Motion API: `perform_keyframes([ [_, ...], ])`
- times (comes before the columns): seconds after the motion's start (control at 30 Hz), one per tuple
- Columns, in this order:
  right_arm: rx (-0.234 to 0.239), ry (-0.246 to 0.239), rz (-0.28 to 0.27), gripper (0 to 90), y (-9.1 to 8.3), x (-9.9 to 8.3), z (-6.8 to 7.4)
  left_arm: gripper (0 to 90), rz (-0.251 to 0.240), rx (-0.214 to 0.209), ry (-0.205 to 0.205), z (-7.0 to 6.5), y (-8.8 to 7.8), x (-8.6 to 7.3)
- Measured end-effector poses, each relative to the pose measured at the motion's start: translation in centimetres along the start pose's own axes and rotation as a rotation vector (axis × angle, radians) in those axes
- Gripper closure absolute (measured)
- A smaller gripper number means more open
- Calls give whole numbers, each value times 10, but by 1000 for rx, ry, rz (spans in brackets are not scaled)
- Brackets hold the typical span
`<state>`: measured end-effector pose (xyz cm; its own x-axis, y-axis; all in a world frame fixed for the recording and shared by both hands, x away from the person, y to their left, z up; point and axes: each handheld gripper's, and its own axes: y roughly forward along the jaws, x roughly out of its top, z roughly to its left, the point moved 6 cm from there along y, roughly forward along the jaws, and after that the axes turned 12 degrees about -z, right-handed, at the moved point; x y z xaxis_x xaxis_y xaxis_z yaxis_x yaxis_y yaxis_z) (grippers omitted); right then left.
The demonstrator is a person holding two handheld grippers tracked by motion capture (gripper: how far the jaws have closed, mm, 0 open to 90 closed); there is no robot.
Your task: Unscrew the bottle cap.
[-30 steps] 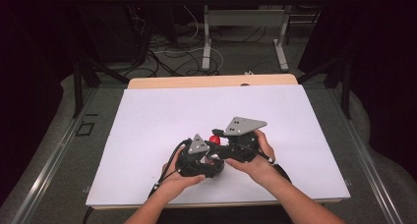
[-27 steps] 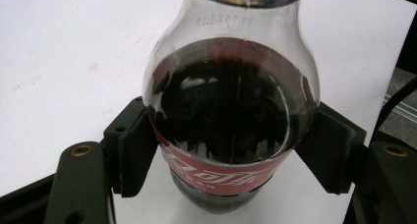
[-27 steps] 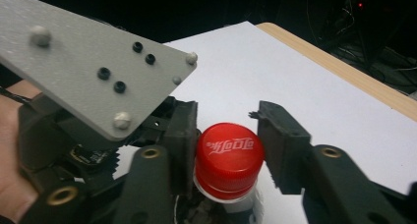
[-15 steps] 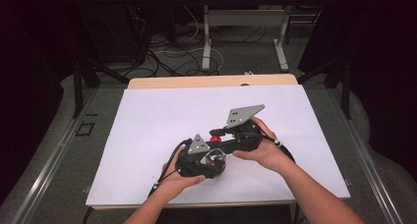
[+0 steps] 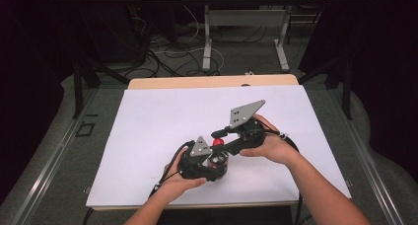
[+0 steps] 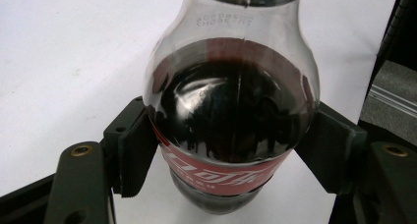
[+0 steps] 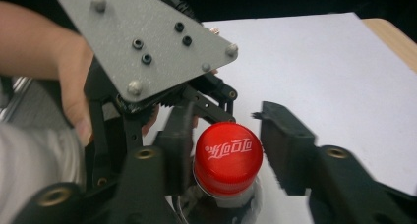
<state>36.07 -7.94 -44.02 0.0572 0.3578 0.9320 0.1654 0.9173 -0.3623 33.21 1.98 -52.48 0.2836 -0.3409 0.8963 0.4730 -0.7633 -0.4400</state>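
While the left gripper [image 6: 231,150] clamps the cola bottle [image 6: 231,111] upright at six o'clock on the white sheet [image 5: 162,121], red cap [image 7: 227,157] sits between opening right gripper [image 7: 228,150] jaws. Right pad clear of cap; left pad's contact unclear.

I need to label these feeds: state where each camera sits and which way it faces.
High view: above the person's side, looking forward and down on the table; both forearms, left gripper, right gripper.
Left gripper view: rides that gripper, looks along jaws clamping the bottle.
Right gripper view: looks down on the cap, between its just-opening jaws.
Shared: bottle.
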Motion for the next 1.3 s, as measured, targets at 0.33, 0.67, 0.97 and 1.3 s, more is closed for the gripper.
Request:
perform_keyframes([
  [0.33, -249, 24, -64, 444, 1, 4, 12, 298, -4, 30, -15, 7, -3, 1],
  [0.67, -375, 41, -95, 503, 8, -2, 21, 299, -3, 40, -22, 8, -4, 2],
  [0.97, -353, 27, -100, 551, 15, -3, 18, 299, -1, 38, -10, 4, -2, 2],
  [1.3, -173, 38, -71, 609, 11, -1, 8, 299, 1, 12, -7, 0, -2, 2],
])
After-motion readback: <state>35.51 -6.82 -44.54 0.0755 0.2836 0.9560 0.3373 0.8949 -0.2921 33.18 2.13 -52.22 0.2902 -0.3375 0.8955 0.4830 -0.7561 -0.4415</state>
